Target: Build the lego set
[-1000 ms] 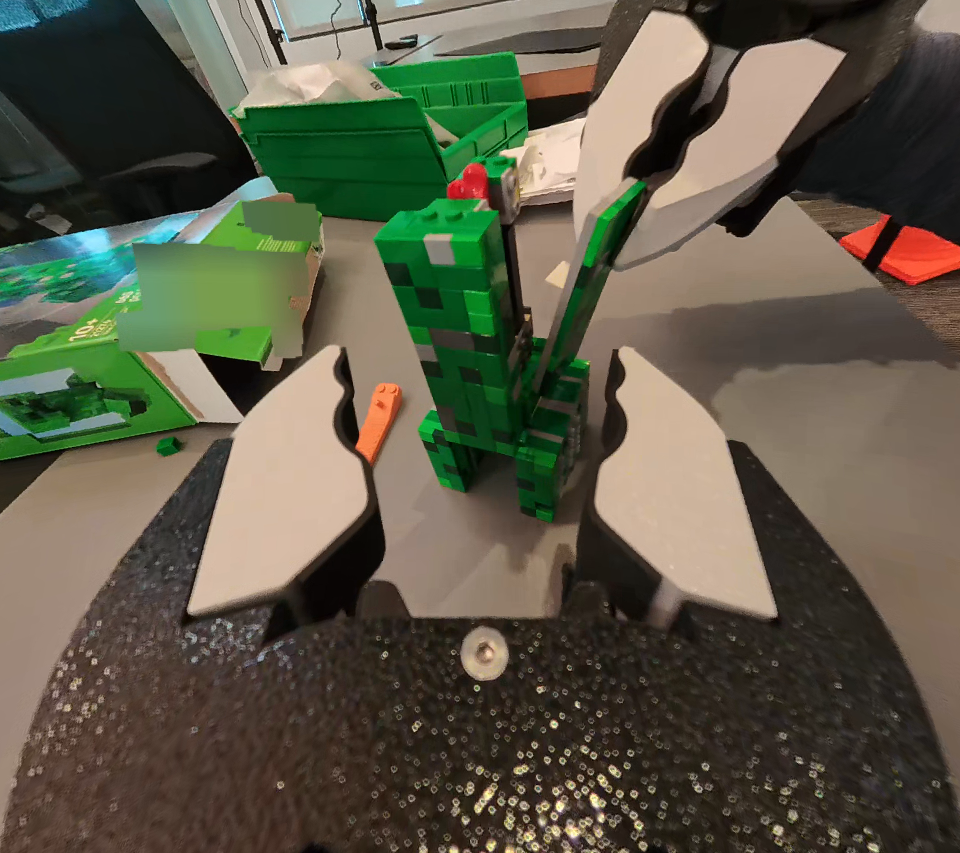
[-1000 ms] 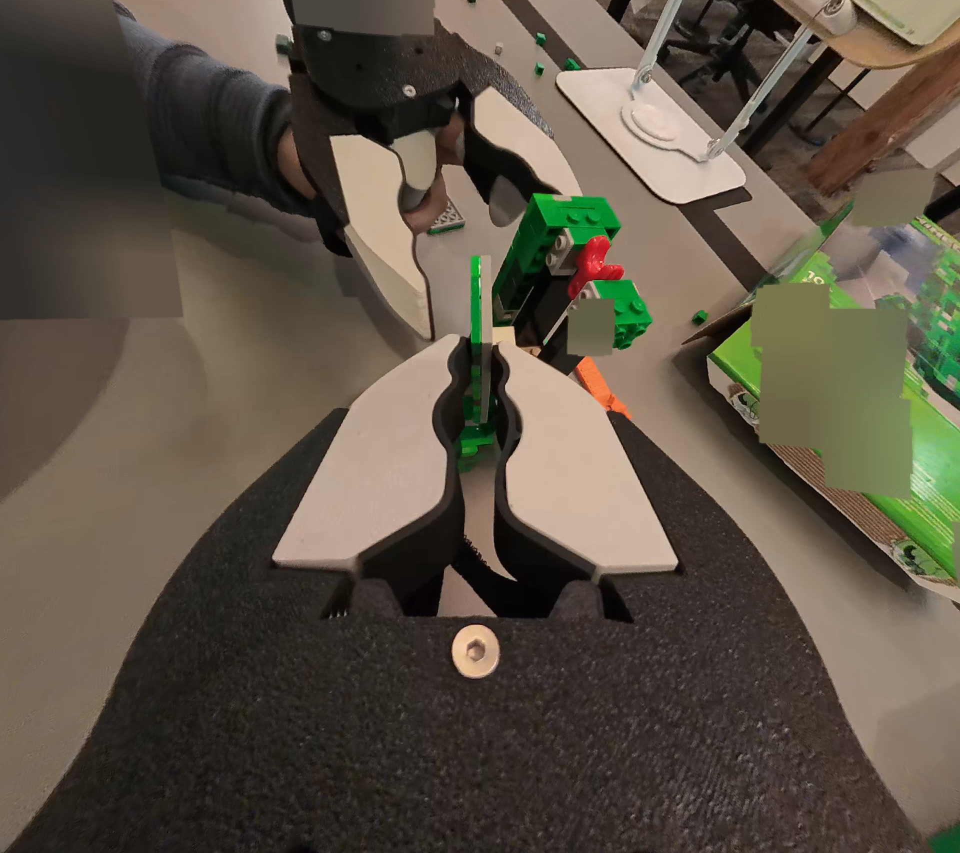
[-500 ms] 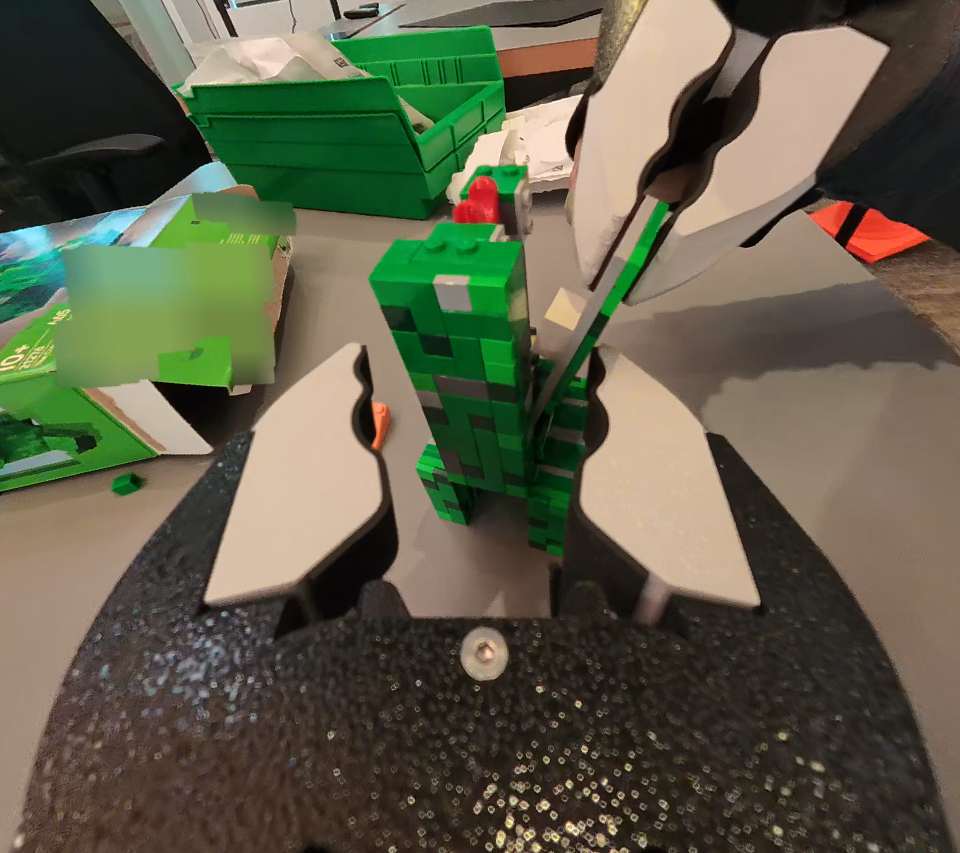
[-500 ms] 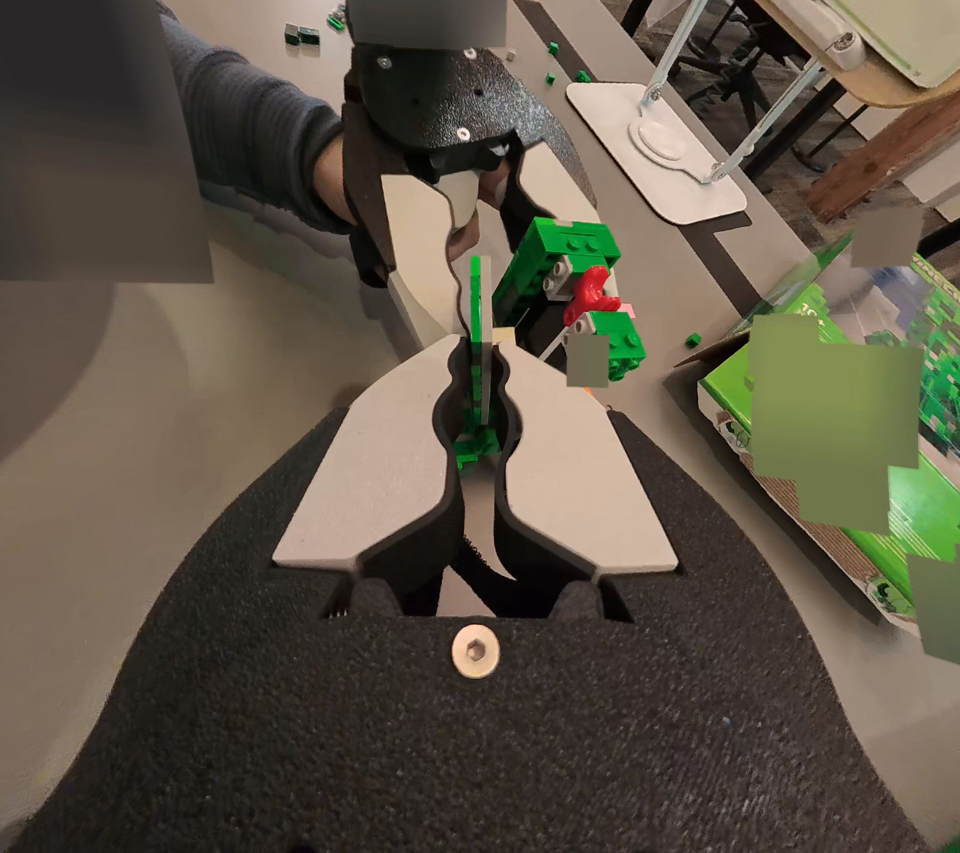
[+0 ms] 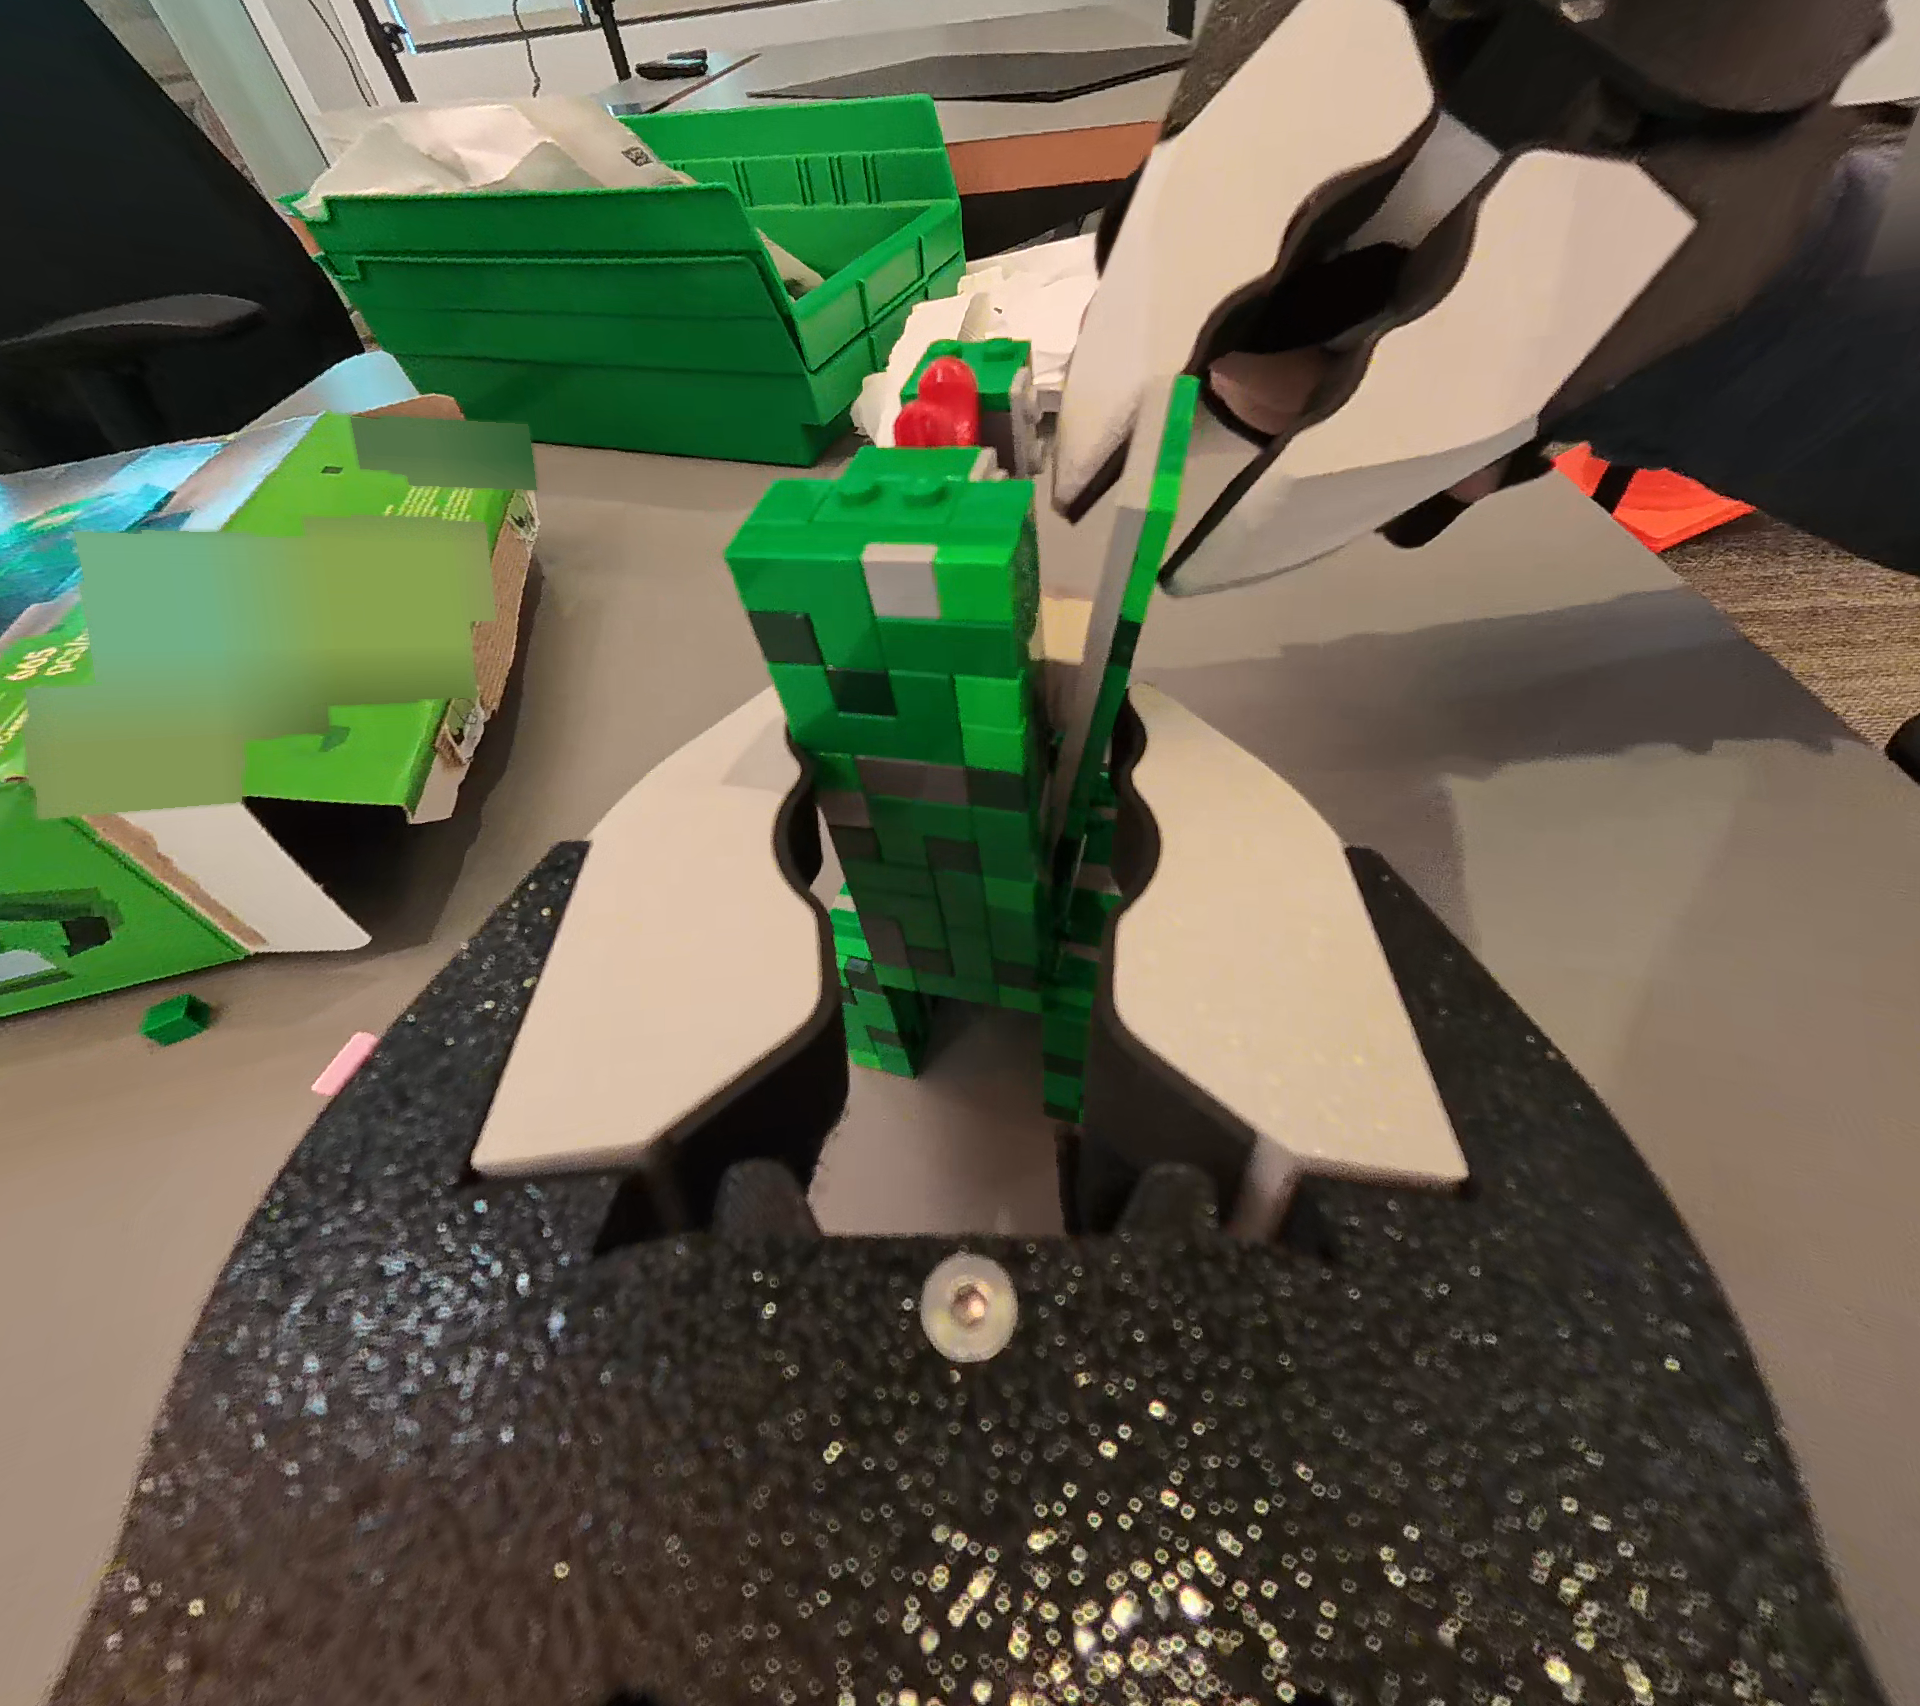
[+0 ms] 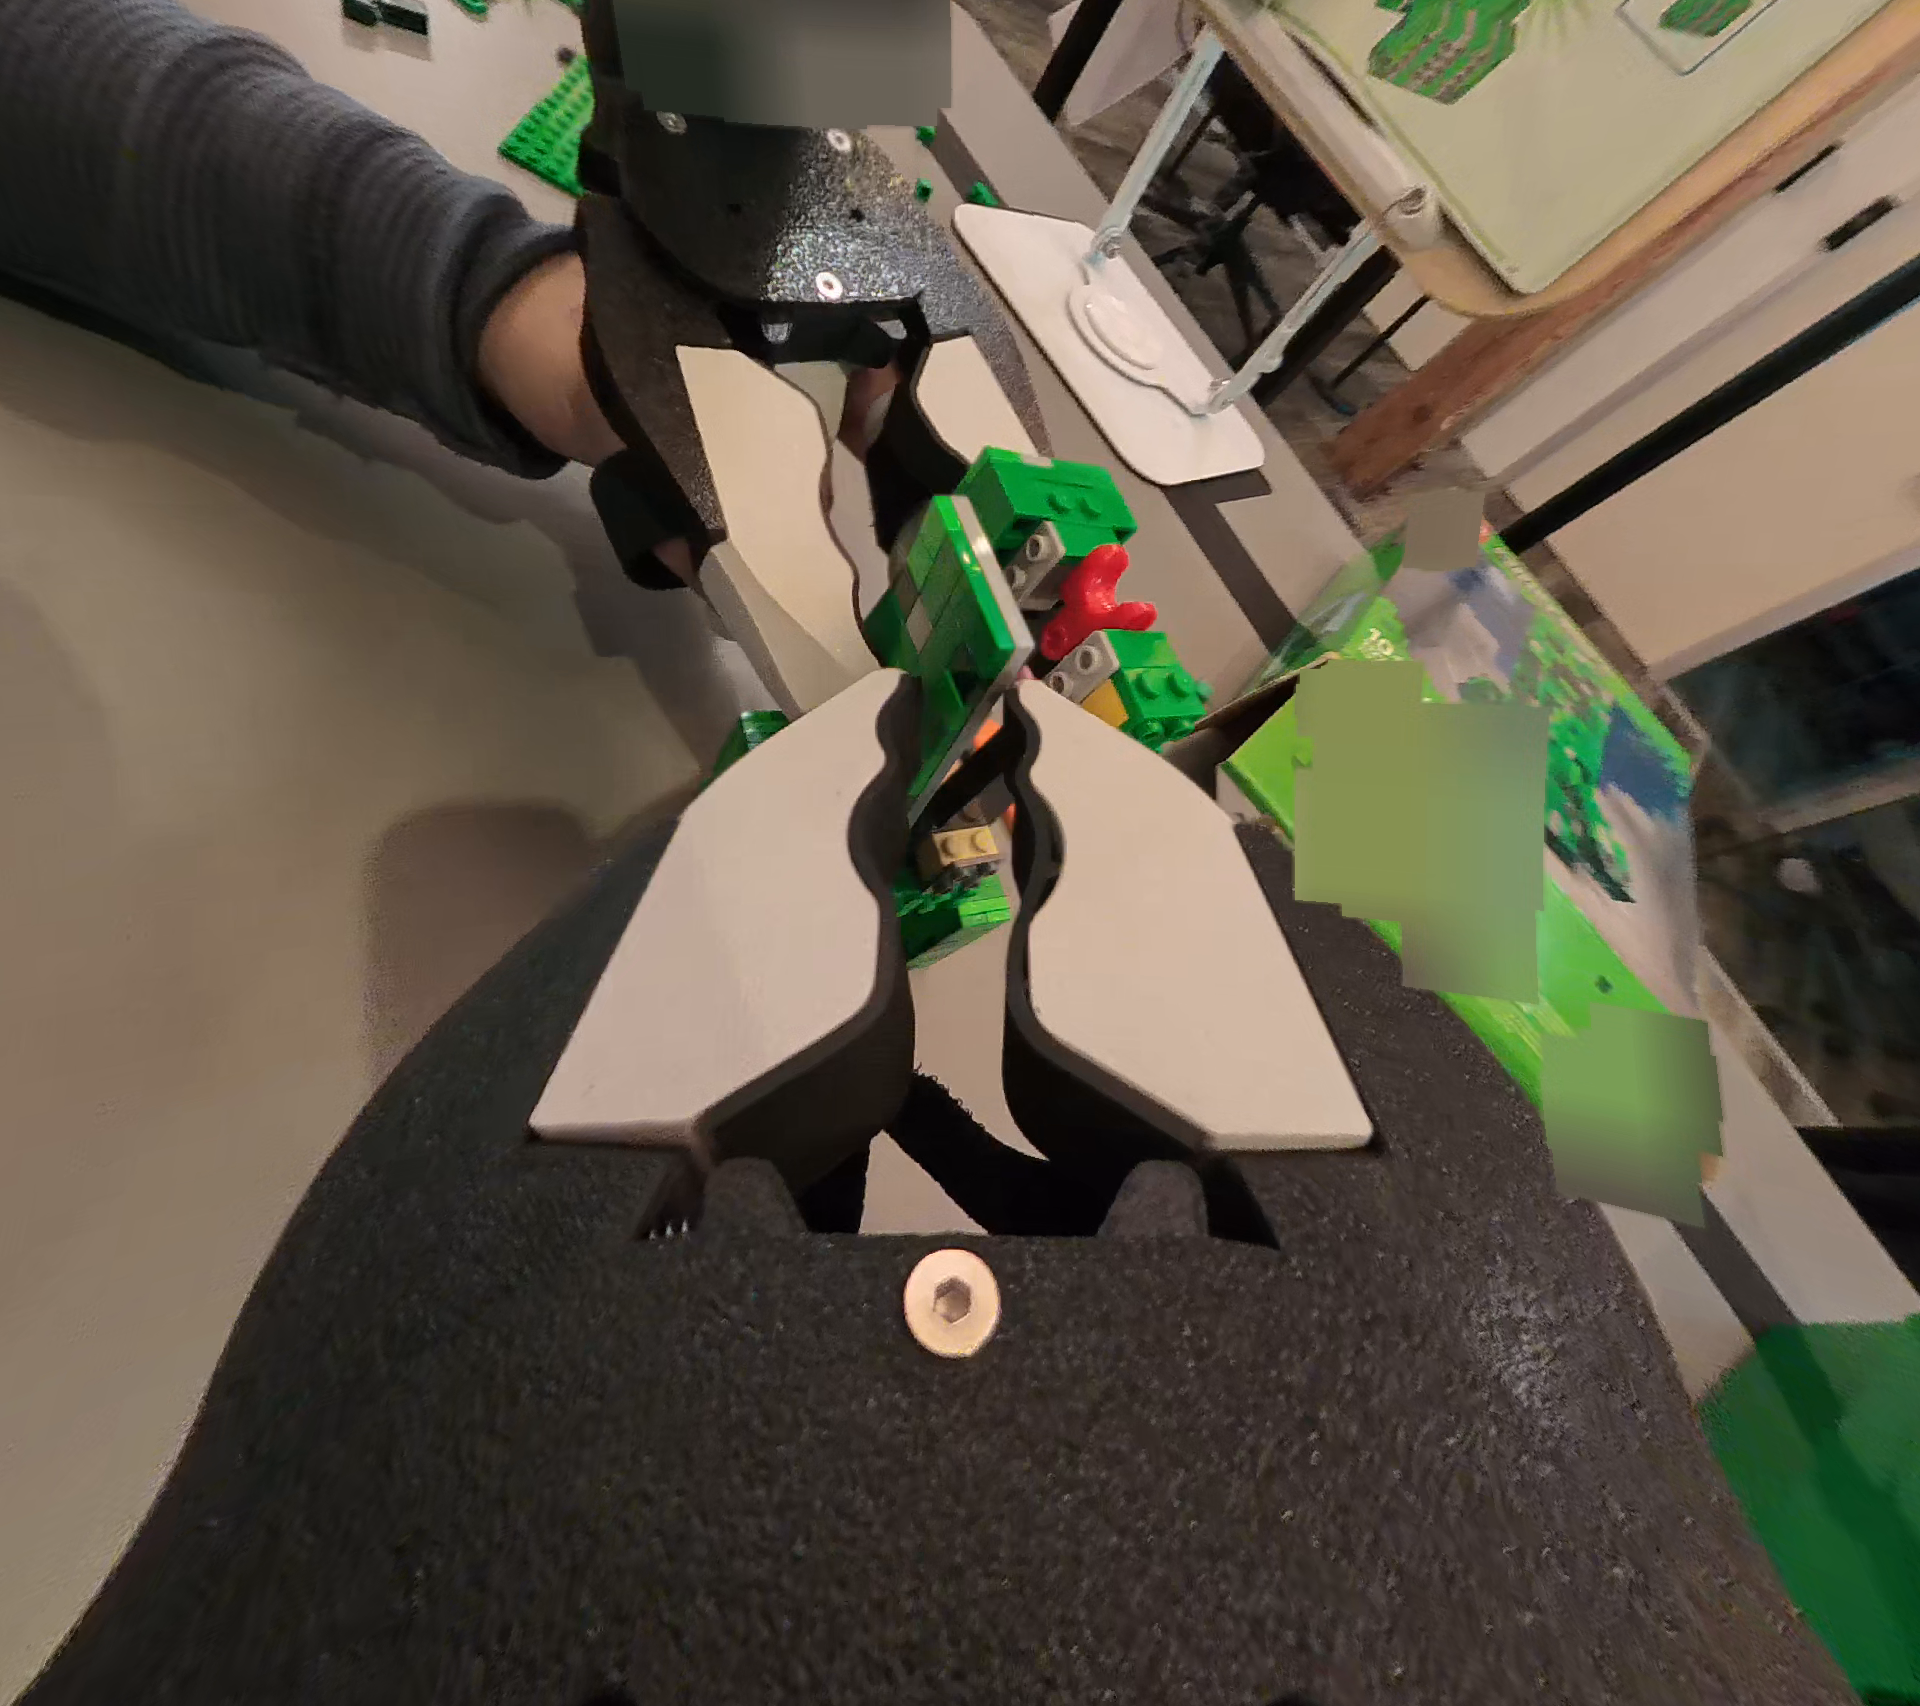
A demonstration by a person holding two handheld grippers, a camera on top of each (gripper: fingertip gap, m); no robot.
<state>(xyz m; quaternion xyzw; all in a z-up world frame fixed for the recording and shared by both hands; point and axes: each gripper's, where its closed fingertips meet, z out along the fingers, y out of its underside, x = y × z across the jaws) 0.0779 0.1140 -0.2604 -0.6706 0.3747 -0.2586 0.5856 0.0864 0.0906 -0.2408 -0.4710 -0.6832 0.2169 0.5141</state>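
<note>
**A:** Where does the left gripper [image 5: 961,721] sit?

**B:** At the centre of the left wrist view. Its fingers flank the lower body of the green brick figure [image 5: 894,721], which stands upright on the grey table [image 5: 1455,721]. Both pads look to lie against it, one on the body's side and the other by the foot of the flat green panel [image 5: 1164,513].

**A:** And the right gripper [image 6: 956,695]?

**B:** It comes in from the upper right of that view. Its jaws are a little apart, and the panel's top edge stands between them without being pressed by either pad. The panel leans out from the figure's side (its lower end is hidden between the fingers).

**A:** What could go wrong?

**B:** The panel looks unsupported at the top, so it could swing outward or come off at its base. A squeeze low on such a tall, narrow figure might tilt it or split its layers. A right fingertip could also catch the panel's edge and drag it sideways.

**A:** Anything close by?

**B:** A red piece [image 5: 940,409] sits behind the figure's top. A green bin [image 5: 623,326] stands at upper left, and an opened green box [image 5: 312,773] at the left edge.
</note>
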